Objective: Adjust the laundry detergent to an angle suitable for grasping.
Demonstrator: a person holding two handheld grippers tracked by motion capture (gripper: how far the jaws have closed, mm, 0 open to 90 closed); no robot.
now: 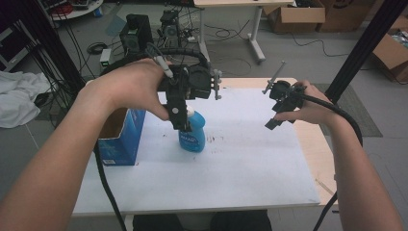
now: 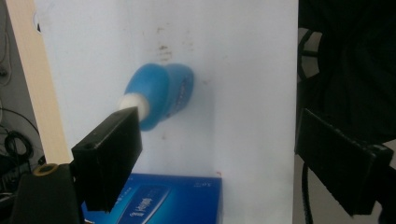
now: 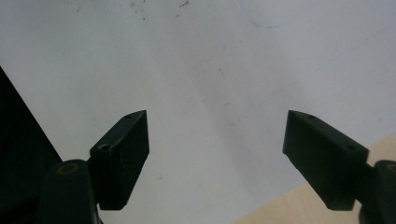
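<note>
Bottle (image 1: 193, 134), blue plastic, white cap, upright on desk (image 1: 250, 163): likely light, smooth, tippy. Best pinch at narrow neck. Left gripper (image 2: 210, 154) spread above it, empty; right gripper (image 3: 217, 158) spread, empty.

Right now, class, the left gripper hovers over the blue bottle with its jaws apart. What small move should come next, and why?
Probably shift the left gripper sideways until the blue bottle sits midway between the jaws, then lower it. In the left gripper view the white cap lies beside one jaw tip, off centre, and nothing is gripped. The right gripper hangs open over the bare table.
</note>
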